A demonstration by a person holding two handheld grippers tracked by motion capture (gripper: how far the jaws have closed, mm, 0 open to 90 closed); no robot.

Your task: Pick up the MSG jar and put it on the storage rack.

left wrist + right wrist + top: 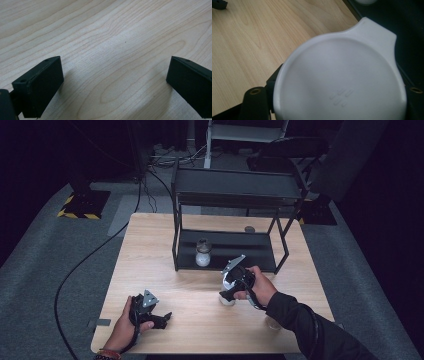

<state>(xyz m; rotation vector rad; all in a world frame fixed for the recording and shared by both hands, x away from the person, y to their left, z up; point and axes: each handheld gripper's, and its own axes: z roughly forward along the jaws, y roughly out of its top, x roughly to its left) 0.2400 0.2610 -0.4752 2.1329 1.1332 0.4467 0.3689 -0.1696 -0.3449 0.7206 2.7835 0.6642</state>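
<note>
A small jar with a round white tabbed lid stands on the wooden table, just in front of the black rack. My right gripper points down over this white-lidded jar, one jaw on each side of the lid. In the right gripper view my right gripper is shut on the lid, its black jaws pressed against both edges. My left gripper rests low at the table's near left. Up close, my left gripper is open, with bare wood between its jaws.
A black two-level rack stands at the table's far middle. A second white-filled jar sits on its lower shelf. A small round object lies behind the rack. Something pale and clear sits by my right forearm.
</note>
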